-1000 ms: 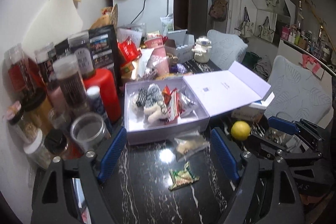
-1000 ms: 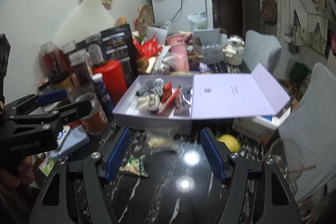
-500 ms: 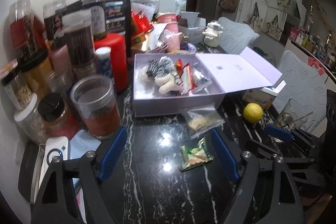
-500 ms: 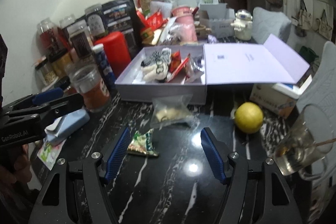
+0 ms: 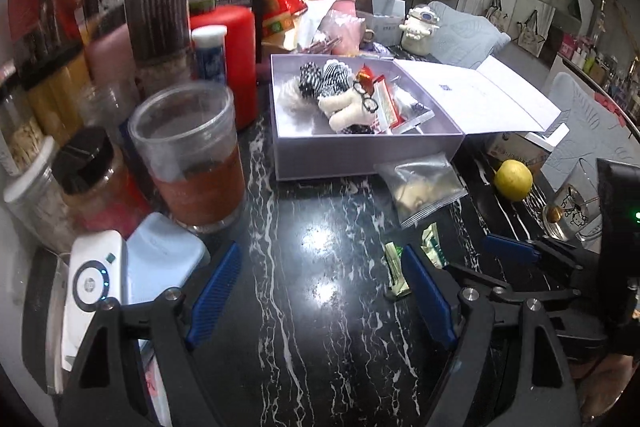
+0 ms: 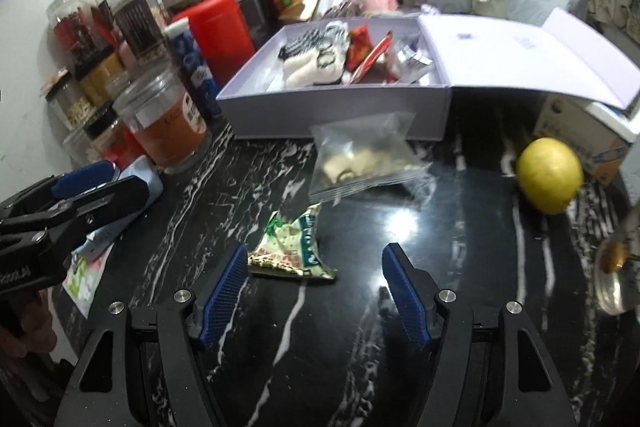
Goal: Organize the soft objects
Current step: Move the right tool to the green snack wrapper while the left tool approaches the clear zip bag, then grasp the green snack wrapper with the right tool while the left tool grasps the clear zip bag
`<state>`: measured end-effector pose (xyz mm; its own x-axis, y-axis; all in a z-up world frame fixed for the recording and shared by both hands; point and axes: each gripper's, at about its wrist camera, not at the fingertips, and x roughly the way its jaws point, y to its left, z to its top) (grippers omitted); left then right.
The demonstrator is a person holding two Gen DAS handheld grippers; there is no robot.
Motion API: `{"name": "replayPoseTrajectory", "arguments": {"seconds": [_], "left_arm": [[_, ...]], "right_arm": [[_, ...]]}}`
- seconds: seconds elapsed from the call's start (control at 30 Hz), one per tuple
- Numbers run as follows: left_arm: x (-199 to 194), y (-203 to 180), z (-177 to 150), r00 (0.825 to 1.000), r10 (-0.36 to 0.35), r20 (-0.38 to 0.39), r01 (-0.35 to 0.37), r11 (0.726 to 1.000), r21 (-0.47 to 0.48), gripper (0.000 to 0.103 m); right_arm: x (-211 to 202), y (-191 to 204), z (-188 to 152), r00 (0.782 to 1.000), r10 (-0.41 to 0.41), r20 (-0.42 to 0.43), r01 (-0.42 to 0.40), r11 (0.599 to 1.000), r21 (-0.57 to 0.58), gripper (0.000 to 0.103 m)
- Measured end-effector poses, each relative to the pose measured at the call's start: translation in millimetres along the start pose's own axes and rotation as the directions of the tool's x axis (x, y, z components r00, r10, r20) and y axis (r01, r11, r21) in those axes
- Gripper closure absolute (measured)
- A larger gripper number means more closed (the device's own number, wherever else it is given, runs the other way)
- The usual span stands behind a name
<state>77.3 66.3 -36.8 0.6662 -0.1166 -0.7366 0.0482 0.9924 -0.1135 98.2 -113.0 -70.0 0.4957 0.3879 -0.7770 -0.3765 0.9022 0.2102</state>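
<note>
An open lilac box (image 5: 360, 155) (image 6: 336, 107) on the black marble table holds a black-and-white plush toy (image 5: 340, 95) (image 6: 316, 59) and red snack packets (image 6: 360, 43). A clear zip bag (image 5: 424, 185) (image 6: 360, 159) lies in front of the box. A green snack packet (image 6: 292, 247) (image 5: 396, 267) lies nearer. My right gripper (image 6: 314, 287) is open and empty, low over the table just behind the green packet. My left gripper (image 5: 320, 291) is open and empty, to the left of the packet.
Jars and bottles (image 5: 152, 19) crowd the left side, with an orange-filled plastic cup (image 5: 192, 155) (image 6: 164, 123) at their front. A white device (image 5: 94, 279) and blue pouch lie at the left. A lemon (image 6: 548, 175) (image 5: 514, 181) and a glass mug (image 5: 576, 211) sit right.
Both grippers have dropped lower and pulled back toward the near table edge. The green packet and zip bag now sit closer to the right gripper. Both stay open.
</note>
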Motion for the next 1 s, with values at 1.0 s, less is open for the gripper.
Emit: {"name": "replayPoseTrajectory", "arguments": {"seconds": [1.0], "left_arm": [[41, -43, 29, 0.993, -0.115, -0.04, 0.115, 0.993, -0.002, 0.021]], "right_arm": [[9, -37, -2, 0.999, 0.029, -0.019, -0.029, 1.0, 0.009, 0.07]]}}
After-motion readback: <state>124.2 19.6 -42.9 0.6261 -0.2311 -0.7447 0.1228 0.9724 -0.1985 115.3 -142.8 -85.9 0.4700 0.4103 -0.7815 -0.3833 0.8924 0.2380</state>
